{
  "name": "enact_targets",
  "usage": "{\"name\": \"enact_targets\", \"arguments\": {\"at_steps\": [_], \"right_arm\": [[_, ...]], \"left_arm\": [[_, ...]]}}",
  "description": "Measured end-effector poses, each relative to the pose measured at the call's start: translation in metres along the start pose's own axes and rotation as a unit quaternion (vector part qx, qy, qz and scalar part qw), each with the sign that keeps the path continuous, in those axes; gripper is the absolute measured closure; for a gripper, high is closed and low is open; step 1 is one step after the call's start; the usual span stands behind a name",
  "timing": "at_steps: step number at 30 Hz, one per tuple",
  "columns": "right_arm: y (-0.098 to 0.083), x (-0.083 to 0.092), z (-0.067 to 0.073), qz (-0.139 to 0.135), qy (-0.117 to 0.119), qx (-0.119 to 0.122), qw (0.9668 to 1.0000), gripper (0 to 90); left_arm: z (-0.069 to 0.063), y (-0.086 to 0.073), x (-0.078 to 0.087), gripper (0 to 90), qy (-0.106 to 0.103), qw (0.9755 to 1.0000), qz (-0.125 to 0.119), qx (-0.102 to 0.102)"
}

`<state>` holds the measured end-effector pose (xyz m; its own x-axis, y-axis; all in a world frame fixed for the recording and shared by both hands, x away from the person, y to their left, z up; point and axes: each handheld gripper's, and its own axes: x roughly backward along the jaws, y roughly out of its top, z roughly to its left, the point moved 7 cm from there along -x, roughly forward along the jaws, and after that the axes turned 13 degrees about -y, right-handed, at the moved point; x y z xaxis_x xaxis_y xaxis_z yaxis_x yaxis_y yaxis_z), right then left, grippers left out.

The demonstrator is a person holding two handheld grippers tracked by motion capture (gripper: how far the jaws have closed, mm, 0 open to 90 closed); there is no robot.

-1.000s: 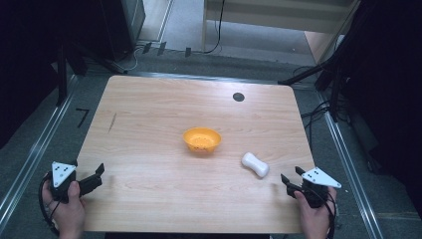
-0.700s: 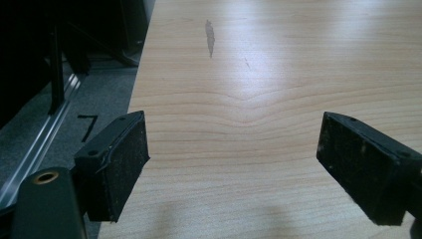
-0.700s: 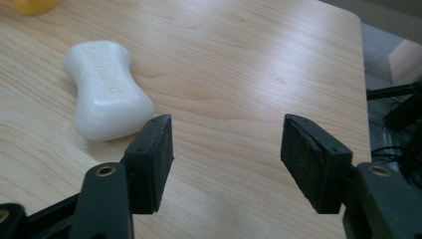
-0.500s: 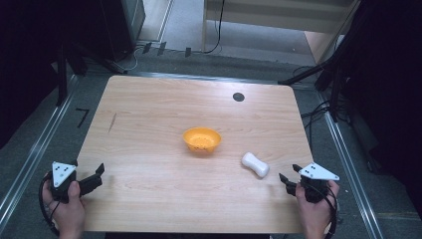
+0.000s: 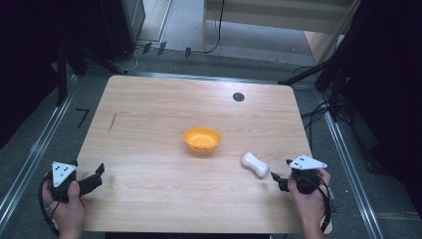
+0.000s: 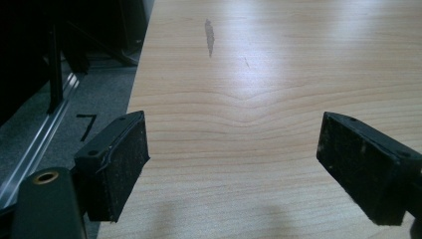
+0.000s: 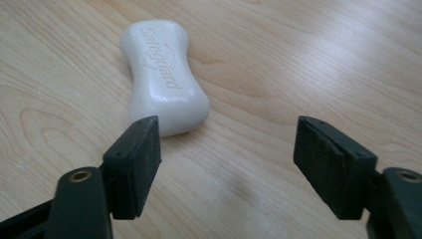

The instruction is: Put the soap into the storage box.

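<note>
A white bar of soap (image 5: 255, 165) lies flat on the wooden table (image 5: 149, 114), to the right of an orange bowl (image 5: 201, 139). My right gripper (image 5: 280, 173) hovers open just right of the soap; in the right gripper view the soap (image 7: 164, 74) lies ahead and to the left, its near end by the left jaw, not between the jaws (image 7: 226, 164). At the table's front left corner my left gripper (image 5: 98, 174) is held open, with bare wood between its jaws (image 6: 234, 169).
A small black disc (image 5: 238, 97) sits near the table's far edge. A dark streak (image 6: 209, 35) marks the wood ahead of the left gripper. Grey floor, metal rails and cables surround the table; its left edge (image 6: 137, 89) runs close beside the left jaw.
My right gripper has moved left and a little forward, closer to the soap. The left gripper, bowl and soap have stayed where they were.
</note>
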<state>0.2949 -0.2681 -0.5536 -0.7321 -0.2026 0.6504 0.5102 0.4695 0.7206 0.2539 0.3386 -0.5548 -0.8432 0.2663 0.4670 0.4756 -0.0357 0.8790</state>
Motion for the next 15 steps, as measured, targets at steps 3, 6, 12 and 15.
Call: {"name": "enact_targets", "arguments": {"at_steps": [3,6,12,15], "right_arm": [[0.006,-0.005,0.003,0.015,0.015,0.018,0.9996,23.6],[0.009,-0.008,0.007,0.023,0.031,0.025,0.9990,24.1],[0.014,-0.016,0.010,0.044,0.039,0.048,0.9971,23.2],[0.018,-0.018,0.012,0.050,0.045,0.055,0.9962,23.0]], "left_arm": [[0.000,0.000,0.000,13.3,0.000,1.0000,0.000,0.000],[0.000,0.000,0.000,13.3,-0.001,1.0000,0.000,0.000],[0.000,0.000,0.000,13.3,-0.001,1.0000,-0.001,0.000],[0.000,0.000,0.000,13.3,-0.001,1.0000,-0.001,0.000]]}}
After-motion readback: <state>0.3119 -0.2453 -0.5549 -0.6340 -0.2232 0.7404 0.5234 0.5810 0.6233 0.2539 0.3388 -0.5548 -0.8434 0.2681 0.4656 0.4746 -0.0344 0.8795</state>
